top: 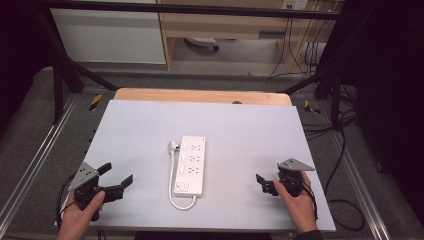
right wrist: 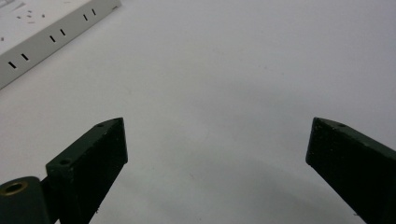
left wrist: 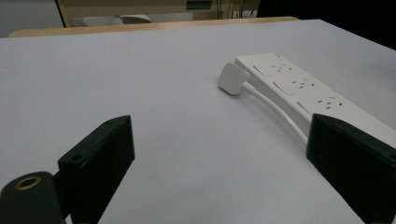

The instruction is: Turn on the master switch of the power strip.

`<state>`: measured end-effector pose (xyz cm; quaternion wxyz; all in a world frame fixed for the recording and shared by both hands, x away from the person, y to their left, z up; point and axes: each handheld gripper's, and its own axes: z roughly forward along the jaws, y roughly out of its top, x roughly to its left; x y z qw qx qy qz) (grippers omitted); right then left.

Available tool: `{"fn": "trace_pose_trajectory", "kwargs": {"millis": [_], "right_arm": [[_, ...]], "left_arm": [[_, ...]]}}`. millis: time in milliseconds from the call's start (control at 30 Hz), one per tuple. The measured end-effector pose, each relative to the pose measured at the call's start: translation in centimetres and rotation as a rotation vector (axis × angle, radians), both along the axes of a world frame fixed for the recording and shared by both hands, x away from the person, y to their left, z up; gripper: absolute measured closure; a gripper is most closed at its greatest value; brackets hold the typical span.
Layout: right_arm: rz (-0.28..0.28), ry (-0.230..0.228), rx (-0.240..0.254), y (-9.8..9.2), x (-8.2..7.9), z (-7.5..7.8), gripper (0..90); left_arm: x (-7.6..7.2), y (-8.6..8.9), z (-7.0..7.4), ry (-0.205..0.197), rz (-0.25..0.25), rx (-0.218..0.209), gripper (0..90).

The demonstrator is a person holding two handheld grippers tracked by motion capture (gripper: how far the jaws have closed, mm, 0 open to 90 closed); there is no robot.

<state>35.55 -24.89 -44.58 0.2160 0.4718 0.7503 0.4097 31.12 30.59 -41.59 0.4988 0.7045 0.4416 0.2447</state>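
A white power strip (top: 191, 164) lies lengthwise in the middle of the pale table (top: 140, 125), its white cable (top: 172, 185) looping from the near end up to a white plug (top: 173, 146) beside its far left corner. My left gripper (top: 117, 176) rests at the table's near left, held by a hand, jaws wide open and empty. The left gripper view has the plug (left wrist: 232, 78) and the strip (left wrist: 308, 88) ahead to the right of my jaws. My right gripper (top: 264, 183) sits near right, open, nothing between its jaws. The strip's side (right wrist: 51, 32) is at that view's upper left.
A wooden board edge (top: 200, 95) runs along the table's far side. Black frame bars (top: 65, 70) stand at the left and right. Cables (top: 345, 200) lie on the floor to the right.
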Motion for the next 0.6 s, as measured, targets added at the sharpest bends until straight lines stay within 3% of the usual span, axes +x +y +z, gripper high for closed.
{"fn": "trace_pose_trajectory", "kwargs": {"millis": [300,533,600], "right_arm": [[0.027,-0.036,0.000,0.53,-0.16,0.04,5.0],[0.017,-0.031,0.001,0.36,-0.23,0.15,4.7],[0.010,-0.043,0.002,0.31,-0.35,0.26,4.4]], "left_arm": [[0.10,-0.02,0.01,0.003,0.001,-0.010,7.7],[-0.02,0.12,0.22,-0.005,0.010,-0.037,7.4],[0.03,0.15,0.26,0.005,0.002,-0.066,7.2]]}}
